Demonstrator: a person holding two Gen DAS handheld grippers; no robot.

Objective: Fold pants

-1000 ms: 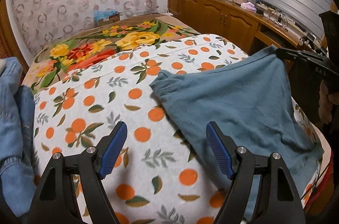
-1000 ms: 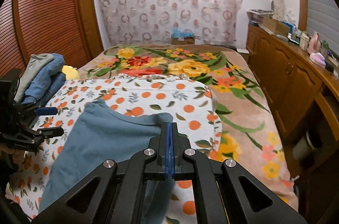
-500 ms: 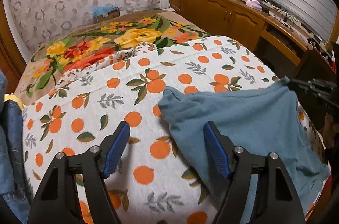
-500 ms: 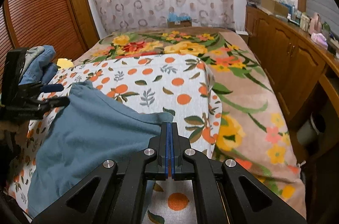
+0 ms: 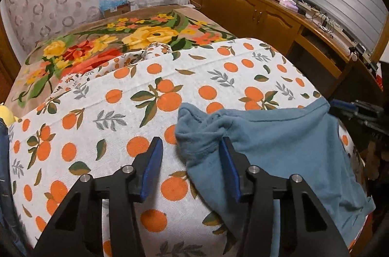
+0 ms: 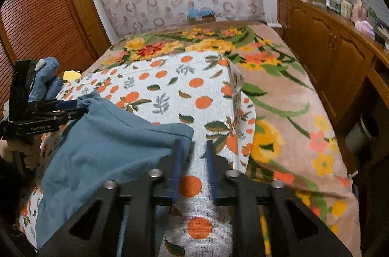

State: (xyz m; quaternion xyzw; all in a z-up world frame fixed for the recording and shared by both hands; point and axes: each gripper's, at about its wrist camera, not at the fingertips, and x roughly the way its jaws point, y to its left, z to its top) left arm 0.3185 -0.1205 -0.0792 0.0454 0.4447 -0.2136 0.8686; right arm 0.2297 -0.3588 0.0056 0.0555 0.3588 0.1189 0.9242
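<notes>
The blue-grey pants (image 5: 279,147) lie on an orange-print sheet (image 5: 121,111) on the bed, hanging over its near edge. My left gripper (image 5: 189,159) is open, with a bunched corner of the pants between its blue pads, not clamped. In the right wrist view the pants (image 6: 109,147) lie left of my right gripper (image 6: 193,157), which is open a little; the cloth corner rests against its left pad. The left gripper (image 6: 80,107) shows there at the pants' far corner.
A floral blanket (image 6: 279,111) covers the rest of the bed. Folded denim clothes (image 6: 46,77) are stacked at the left. A wooden cabinet (image 5: 267,14) with clutter runs along the right. A slatted wardrobe (image 6: 36,26) stands at the left.
My right gripper has opened and let go of the pants corner. My left gripper has moved onto the other corner and narrowed. The pants now lie lower on the sheet.
</notes>
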